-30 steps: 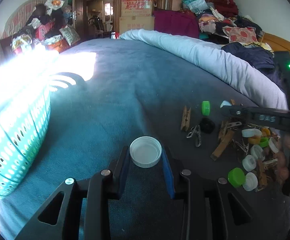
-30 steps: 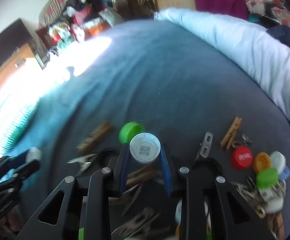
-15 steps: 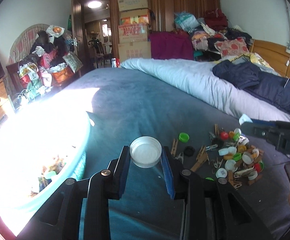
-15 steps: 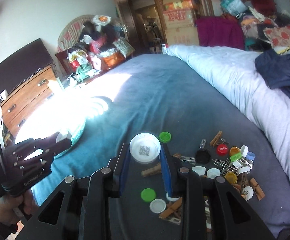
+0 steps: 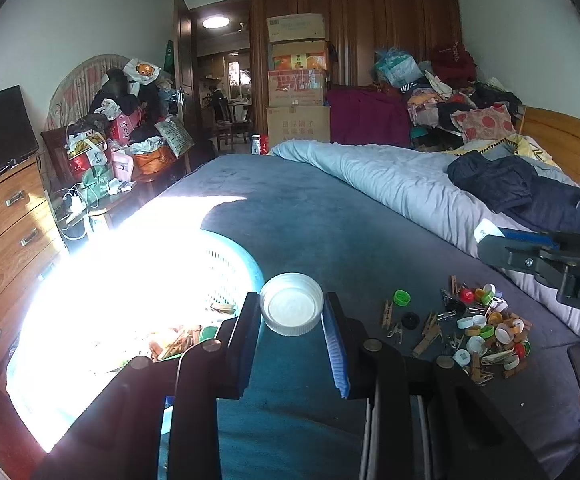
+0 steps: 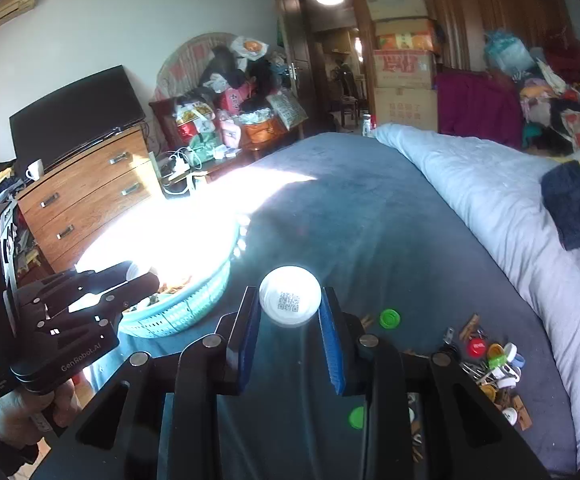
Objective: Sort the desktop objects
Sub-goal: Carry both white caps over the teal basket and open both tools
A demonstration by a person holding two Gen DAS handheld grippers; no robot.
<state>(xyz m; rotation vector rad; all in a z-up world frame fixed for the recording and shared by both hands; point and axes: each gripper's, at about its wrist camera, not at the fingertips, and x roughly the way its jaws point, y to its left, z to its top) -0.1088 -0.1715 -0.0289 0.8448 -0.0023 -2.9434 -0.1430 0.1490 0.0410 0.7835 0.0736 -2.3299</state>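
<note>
Room: cluttered bedroom, a dark blue velvety bedspread (image 5: pixel 330 216) filling the middle of both views, wooden wardrobe and stacked cardboard boxes at upper centre
Left gripper (image 5: pixel 292 334): closed on a plain white bottle cap (image 5: pixel 292 309), hollow side to the camera, at lower centre of the left view
Right gripper (image 6: pixel 289 330): clamped on a white cap with a printed code (image 6: pixel 290 300), lower centre of the right view
Basket (image 6: pixel 193 300): turquoise perforated plastic, lower left, glared out by sunlight; pegs and caps show dimly inside
Pile (image 5: pixel 482 330): coloured caps, wooden clothes pegs and metal clips, lower right on the bedspread
Handling: the caps look light, rigid and smooth, probably slick under the blue pads (image 5: pixel 336 344); the ribbed rim across the width is the best hold
Shapes: caps round and shallow, pegs flat and slim, clips thin and springy
Judgement: both caps seem bound for the basket
</note>
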